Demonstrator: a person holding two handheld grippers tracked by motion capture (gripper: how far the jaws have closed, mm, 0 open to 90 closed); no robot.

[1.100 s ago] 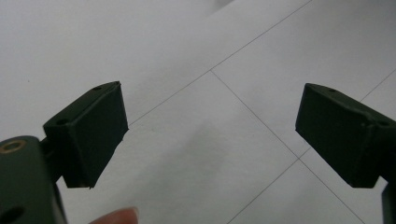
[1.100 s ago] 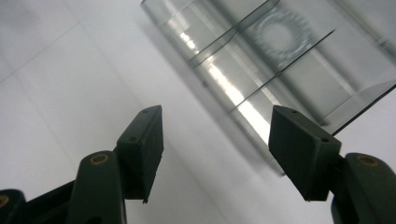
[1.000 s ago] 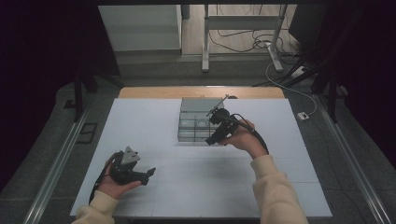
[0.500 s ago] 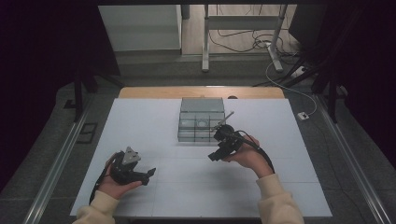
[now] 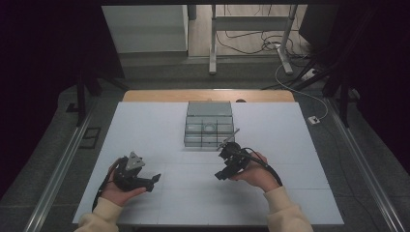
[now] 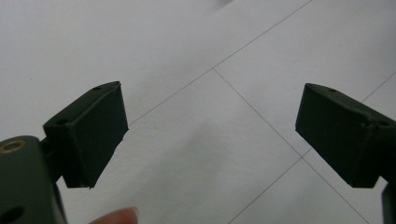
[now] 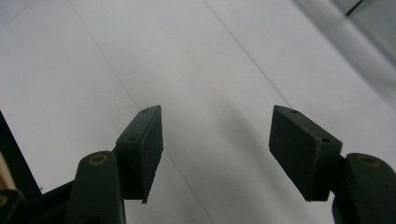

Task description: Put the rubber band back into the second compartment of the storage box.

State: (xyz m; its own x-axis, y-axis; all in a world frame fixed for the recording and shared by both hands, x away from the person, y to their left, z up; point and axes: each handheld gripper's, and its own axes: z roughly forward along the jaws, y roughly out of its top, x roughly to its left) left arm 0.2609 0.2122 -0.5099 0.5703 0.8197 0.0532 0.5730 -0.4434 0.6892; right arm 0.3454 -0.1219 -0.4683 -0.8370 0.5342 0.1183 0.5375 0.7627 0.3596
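Grey compartmented tray (image 5: 209,126) seen at counter centre, toward far edge. Right gripper (image 5: 226,168) held low just in front of tray, tilted down toward counter; fingers (image 7: 142,144) spread wide, nothing held. Left gripper (image 5: 151,180) held near front left, well apart from tray, pointing right; fingers (image 6: 88,130) wide apart, nothing between. No legible writing noted. White counter (image 5: 145,125) marked by thin grid lines. Room dark; cables (image 5: 251,46) seen on floor beyond.

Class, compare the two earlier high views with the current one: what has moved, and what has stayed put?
The right gripper drew back from over the grey compartment box toward the person, ending above bare table with jaws open and holding nothing. The left gripper, also open and empty, and the box stayed where they were.
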